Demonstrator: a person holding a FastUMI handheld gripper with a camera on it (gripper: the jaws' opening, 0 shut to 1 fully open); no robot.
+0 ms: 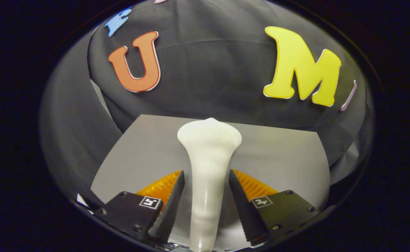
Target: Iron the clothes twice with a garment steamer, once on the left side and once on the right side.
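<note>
- My gripper (pixel 205 196) has the garment steamer (pixel 208 168) between its two fingers. Fingers sit apart, one each side of the white handle. Looks like a small gap on both sides, so I can't say they're pressing; not clamped as far as I can tell.
- Steamer's long axis runs straight fwd along the fingers: narrow handle end near me, at the finger bases, wide flared head out beyond the tips.
- Head sits over the grey bench (pixel 278 157), roughly mid-way between its left and right edges, short of the far edge. Can't tell if the steamer rests on the bench or hangs above it.
- Beyond the far edge: black cloth wall (pixel 208 70) of the booth, draped, wrapping round on the left too.
- No clothes spotted on the bench or the wall from here, so can't say which way the garment lies from the head.
- My read: I'm at the pick-up/hold stage, neither the left nor the right pass is under way. Key relation is handle centred between fingers, axis in line w/ them, so a straight squeeze should grip it w/o twisting.
- Risk: handle is smooth, glossy and tapered; may slip along the fingers if grip is weak.
</note>
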